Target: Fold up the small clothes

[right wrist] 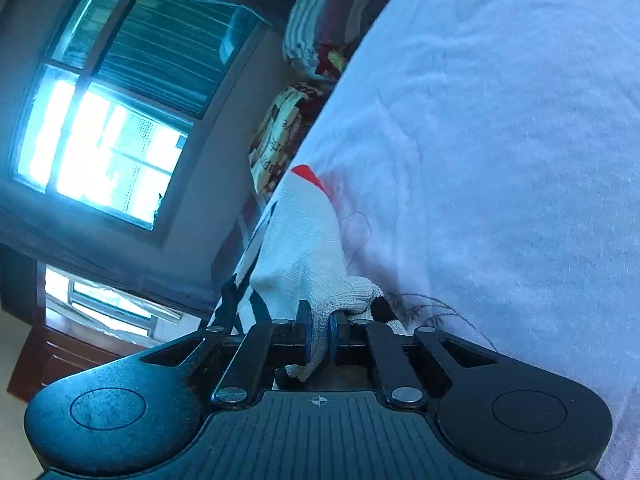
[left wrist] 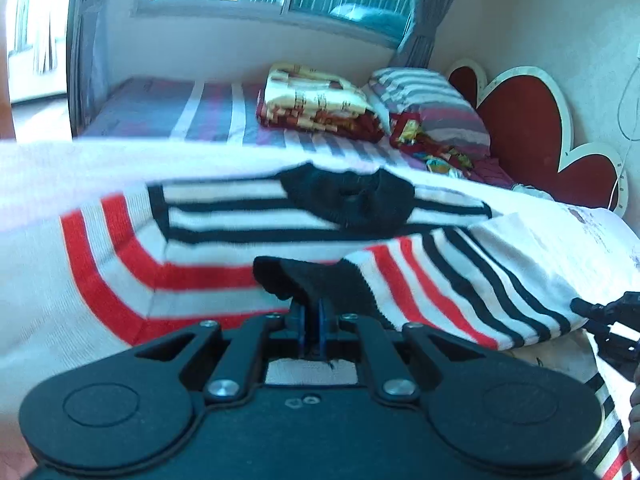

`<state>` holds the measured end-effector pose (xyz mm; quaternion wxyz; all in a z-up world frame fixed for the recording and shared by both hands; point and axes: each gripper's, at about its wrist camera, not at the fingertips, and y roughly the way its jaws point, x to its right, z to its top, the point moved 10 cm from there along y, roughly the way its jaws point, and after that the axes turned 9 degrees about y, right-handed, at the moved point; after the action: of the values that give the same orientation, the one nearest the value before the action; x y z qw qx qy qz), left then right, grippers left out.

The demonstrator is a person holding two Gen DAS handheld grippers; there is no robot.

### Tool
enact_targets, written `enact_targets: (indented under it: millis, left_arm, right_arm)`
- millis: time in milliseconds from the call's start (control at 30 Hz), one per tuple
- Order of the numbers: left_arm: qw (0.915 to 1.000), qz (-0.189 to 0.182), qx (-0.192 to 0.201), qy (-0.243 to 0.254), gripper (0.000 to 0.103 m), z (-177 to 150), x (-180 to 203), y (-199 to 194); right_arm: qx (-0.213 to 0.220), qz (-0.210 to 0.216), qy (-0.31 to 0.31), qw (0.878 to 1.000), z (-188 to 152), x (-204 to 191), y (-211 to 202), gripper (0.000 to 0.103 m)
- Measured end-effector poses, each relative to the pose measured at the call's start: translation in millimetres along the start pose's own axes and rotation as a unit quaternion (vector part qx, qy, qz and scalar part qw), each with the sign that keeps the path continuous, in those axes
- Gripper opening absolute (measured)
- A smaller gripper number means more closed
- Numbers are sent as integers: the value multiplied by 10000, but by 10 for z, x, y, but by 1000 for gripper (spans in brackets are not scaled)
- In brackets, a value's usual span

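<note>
The left gripper (left wrist: 313, 312) is clenched on a black edge of the striped garment (left wrist: 224, 248), with the pads pressed together on the dark knit. From that grip the garment is spread outward toward 12 o'clock, where its black neckline (left wrist: 352, 200) is seen; red bands are curved toward 9 o'clock and black bands are run toward 3 o'clock. The garment is laid over a white cloth (left wrist: 60, 164). At 3 o'clock, part of the right gripper (left wrist: 608, 320) is visible at the garment's far corner.

In the right wrist view, the right gripper (right wrist: 320, 336) is clamped on a white knitted corner of the garment, the fabric being pinched between both blue pads (right wrist: 304, 332). The fabric is drawn from the jaws toward 12 o'clock, against the white cloth at 2 o'clock.

Beyond the garment, a striped bedsheet (left wrist: 208, 108), a folded patterned blanket (left wrist: 316, 96) and a striped pillow (left wrist: 428, 100) are seen at 12 to 1 o'clock. A window (right wrist: 104, 128) is seen at 10 o'clock.
</note>
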<state>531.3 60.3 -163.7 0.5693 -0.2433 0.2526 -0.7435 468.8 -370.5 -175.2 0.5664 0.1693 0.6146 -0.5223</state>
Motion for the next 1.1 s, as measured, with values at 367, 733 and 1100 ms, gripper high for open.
enact_targets:
  millis: [367, 733, 1100]
  left_arm:
    - [9992, 108, -318, 200, 6, -105, -35, 146]
    - [9993, 247, -183, 228, 6, -67, -46, 145]
    - [9987, 348, -179, 335, 39, 15, -160, 109]
  right_arm:
    - [95, -481, -1341, 9897, -100, -104, -304, 9]
    - [-229, -1076, -2727, 9558, -242, -173, 223, 0]
    - [199, -486, -2605, 9640, 360, -505, 579, 65]
